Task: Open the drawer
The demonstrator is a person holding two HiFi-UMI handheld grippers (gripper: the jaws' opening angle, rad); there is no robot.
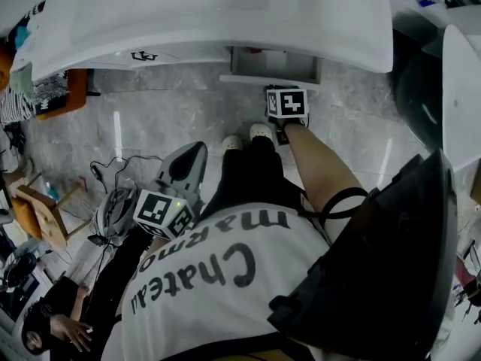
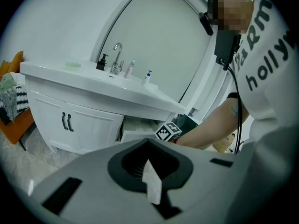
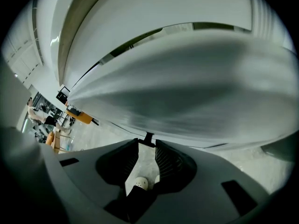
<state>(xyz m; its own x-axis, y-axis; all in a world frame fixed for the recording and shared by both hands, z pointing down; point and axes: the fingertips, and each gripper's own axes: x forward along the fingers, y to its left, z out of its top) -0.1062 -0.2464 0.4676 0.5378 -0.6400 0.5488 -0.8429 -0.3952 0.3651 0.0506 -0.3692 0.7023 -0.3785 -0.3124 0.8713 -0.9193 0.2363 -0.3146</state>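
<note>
The fingers [image 3: 167, 161] of the right gripper [image 3: 148, 143] stand a little apart and close at their tips on a small dark handle [image 3: 148, 137], which sits pinched between them under a broad pale surface that fills the upper part of the right gripper view. Through the gap lower down a white shoe [image 3: 139, 183] and a black trouser leg show. From the head view this gripper, with its marker cube [image 1: 287, 101] on top, is held out on a bare forearm and points down at the front of the drawer [image 1: 274, 66]. The drawer sits under the front edge of the white bench [image 1: 225, 21], right of centre, and stands partly pulled out, so that its grey inside shows from above. The left gripper [image 2: 149, 148] is held back beside the person's left hip, well apart from the drawer. Its fingers [image 2: 128, 164] meet at the tips with only a thin pale sliver behind them and nothing between. Its view looks across at the bench from the side. There a tap [image 2: 117, 50] and a few small bottles [image 2: 131, 69] stand by the basin, and a cupboard [image 2: 67, 121] with two dark pulls lies to the left of the open drawer. The person stands on a grey marbled floor [image 1: 165, 111]. An orange chair [image 1: 64, 96] stands at the left, and loose cables [image 1: 113, 171] lie near the left gripper.
</note>
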